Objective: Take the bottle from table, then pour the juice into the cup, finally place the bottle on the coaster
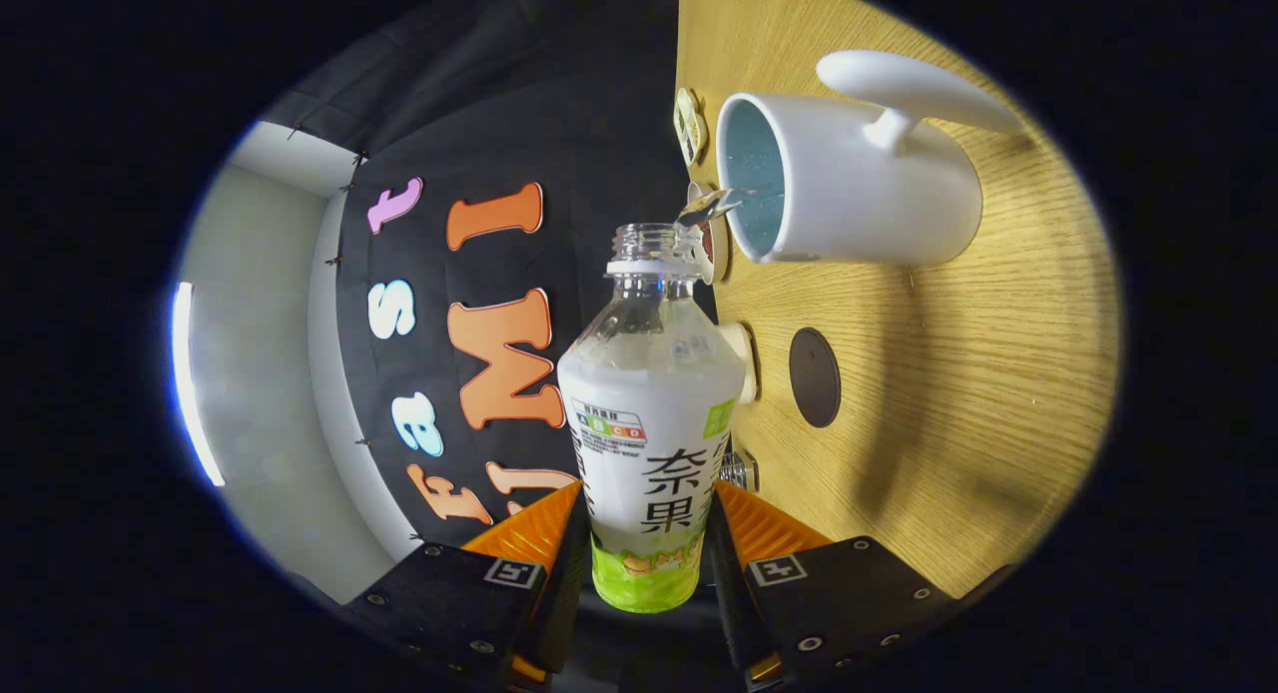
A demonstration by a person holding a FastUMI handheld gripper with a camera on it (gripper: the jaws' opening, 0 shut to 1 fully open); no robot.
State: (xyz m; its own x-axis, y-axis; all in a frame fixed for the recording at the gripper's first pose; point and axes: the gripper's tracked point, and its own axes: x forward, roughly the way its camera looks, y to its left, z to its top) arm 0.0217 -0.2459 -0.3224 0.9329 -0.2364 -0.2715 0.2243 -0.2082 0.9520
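Between the fingers sits the bottle, uncapped, both fingers pressed to its sides and closed only to its width. Bottle is tipped, mouth at the cup rim, liquid running into the cup. Coaster lies on the table just beside the cup.

Rolled sideways, the tool's close fisheye camera looks forward along its fingers.
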